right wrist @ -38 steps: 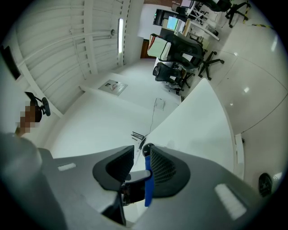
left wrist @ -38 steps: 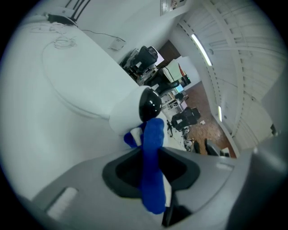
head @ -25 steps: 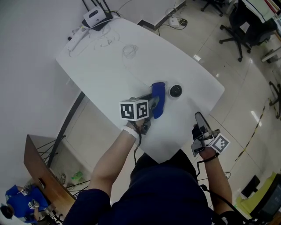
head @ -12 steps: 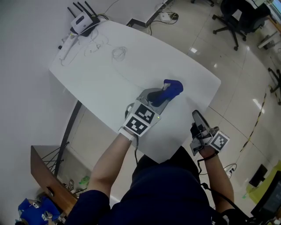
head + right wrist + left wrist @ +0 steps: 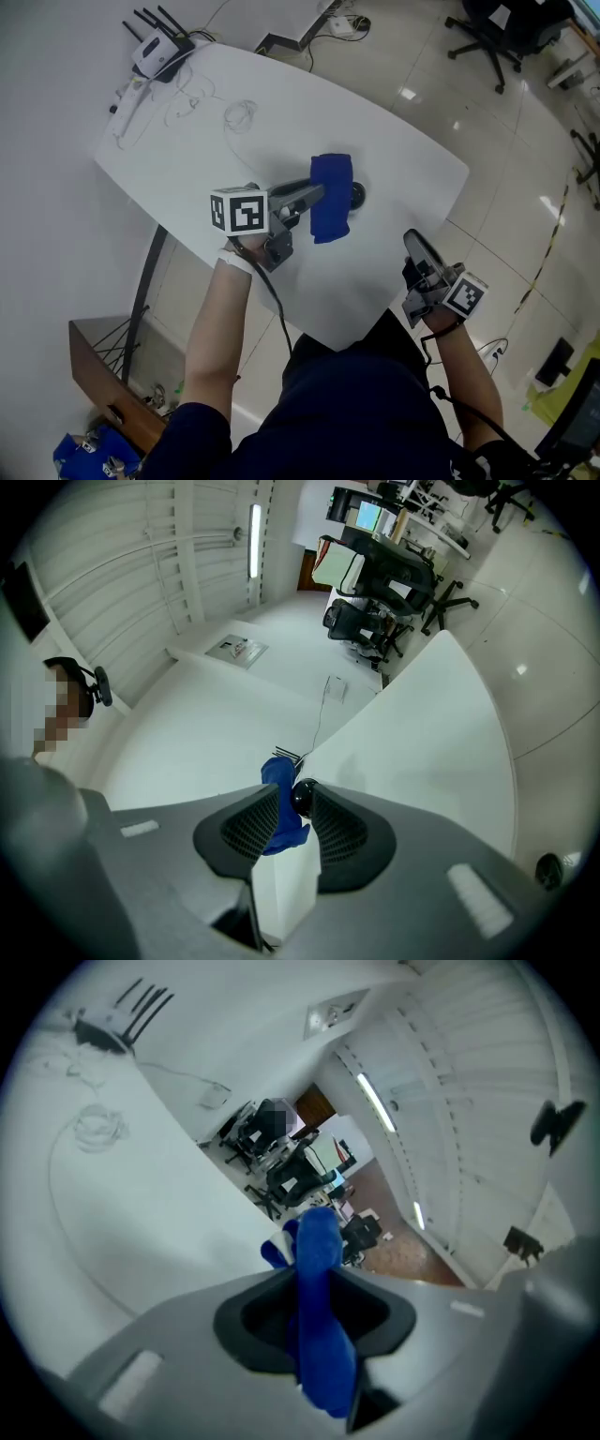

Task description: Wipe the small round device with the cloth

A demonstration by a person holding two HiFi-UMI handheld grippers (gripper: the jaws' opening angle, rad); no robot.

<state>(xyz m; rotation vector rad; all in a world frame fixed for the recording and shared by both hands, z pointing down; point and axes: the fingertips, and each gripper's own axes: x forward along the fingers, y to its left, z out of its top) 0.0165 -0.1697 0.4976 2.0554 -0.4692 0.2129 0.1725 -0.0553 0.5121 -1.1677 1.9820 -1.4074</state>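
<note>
The left gripper [image 5: 314, 194] is pinching the blue cloth [image 5: 330, 197], which is hanging just in front of the small round device [image 5: 356, 195] on the white table [image 5: 403, 150]. The right gripper [image 5: 412, 246] is hovering farther off, jaws slightly apart, empty.

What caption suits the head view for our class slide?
Left gripper holds a blue cloth beside the small round device on the white table.

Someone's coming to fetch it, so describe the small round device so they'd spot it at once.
On the white table, find the blue cloth held by the left gripper near the middle. The small round device sits on the tabletop just right of that cloth in the head view. It is the only black round thing there; the router and coiled cable lie at the far corner.
</note>
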